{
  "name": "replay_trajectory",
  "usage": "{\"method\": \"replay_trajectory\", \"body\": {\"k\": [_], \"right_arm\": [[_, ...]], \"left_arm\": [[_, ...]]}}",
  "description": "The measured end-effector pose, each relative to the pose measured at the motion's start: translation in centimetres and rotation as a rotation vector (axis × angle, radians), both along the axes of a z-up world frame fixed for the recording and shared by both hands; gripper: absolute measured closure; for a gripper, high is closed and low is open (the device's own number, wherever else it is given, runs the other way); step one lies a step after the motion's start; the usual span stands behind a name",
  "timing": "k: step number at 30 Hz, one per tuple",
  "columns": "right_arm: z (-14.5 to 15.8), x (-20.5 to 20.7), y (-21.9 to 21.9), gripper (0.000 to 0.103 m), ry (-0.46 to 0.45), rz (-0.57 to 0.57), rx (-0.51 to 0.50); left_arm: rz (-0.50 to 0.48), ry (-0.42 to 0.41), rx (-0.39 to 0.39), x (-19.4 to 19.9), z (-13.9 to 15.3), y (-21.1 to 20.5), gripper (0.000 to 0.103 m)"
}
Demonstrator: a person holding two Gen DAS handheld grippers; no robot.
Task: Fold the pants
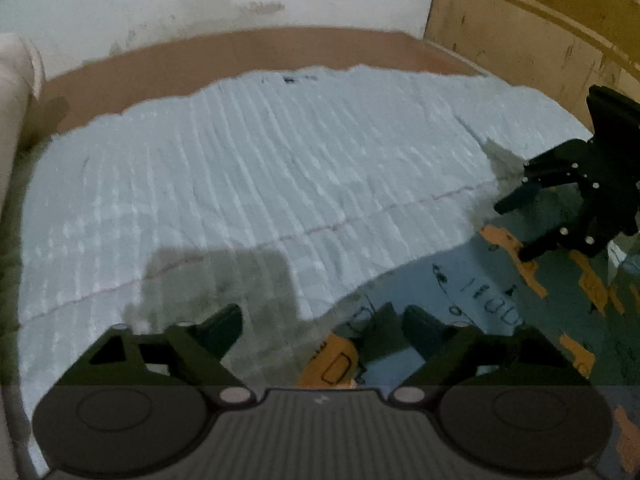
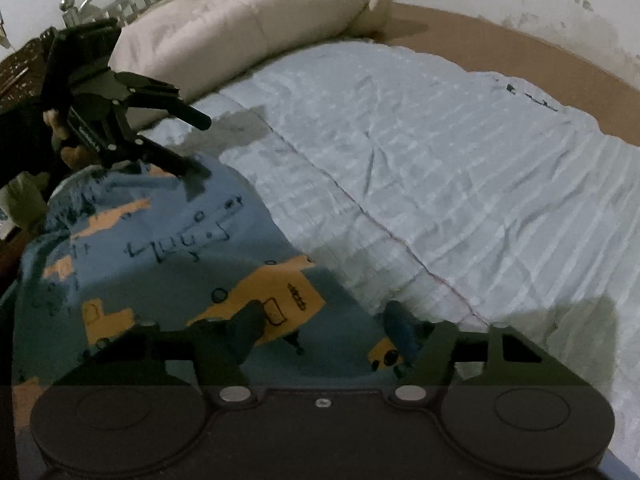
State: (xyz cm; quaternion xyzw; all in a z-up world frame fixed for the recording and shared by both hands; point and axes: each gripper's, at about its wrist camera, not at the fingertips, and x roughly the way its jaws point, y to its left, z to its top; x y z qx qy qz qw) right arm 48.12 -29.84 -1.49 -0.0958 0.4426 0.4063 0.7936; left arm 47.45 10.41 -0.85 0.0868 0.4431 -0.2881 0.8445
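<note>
While both grippers, left (image 1: 322,326) and right (image 2: 324,320), gape, patterned pants (image 2: 168,256) lie at the bedspread's (image 2: 460,168) near edge.

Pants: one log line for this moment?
pants: flat on bed sheet | left tool: open, above | right tool: open, above

left wrist: low, faces wall | right wrist: low, faces pillow (image 2: 248,28)

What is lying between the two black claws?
Only the patterned pants, blue with orange vehicles, lie between the left gripper and right gripper; the right wrist view shows this best.
</note>
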Motion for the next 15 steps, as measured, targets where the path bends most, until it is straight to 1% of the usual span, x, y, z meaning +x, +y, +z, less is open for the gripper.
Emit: {"method": "replay_trajectory", "body": {"k": [3,4,5,7,10,14,15], "right_arm": [[0.1,-0.2,-0.2,0.046,0.002,-0.009,0.025],[0.1,-0.2,-0.2,0.051,0.004,-0.001,0.029],[0.2,-0.2,-0.1,0.051,0.002,0.005,0.025],[0.1,-0.3,0.2,0.053,-0.001,0.006,0.015],[0.1,-0.2,0.5,0.054,-0.004,0.004,0.006],[-0.2,-0.1,0.7,0.048,0.016,-0.023,0.019],[-0.2,-0.2,0.7,0.048,0.023,-0.026,0.024]], "left_arm": [[-0.03,-0.002,-0.018,-0.3,0.6,0.1,0.014],[-0.035,-0.001,-0.018,-0.3,0.8,0.2,0.014],[-0.036,0.003,-0.014,-0.2,0.8,0.2,0.015],[-0.026,0.016,0.0,0.2,0.8,0.1,0.021],[-0.008,0.04,0.004,0.9,0.9,0.3,0.022],[-0.022,0.081,-0.026,1.2,0.8,0.6,0.022],[-0.027,0.099,-0.029,1.1,0.6,0.6,0.025]]}}
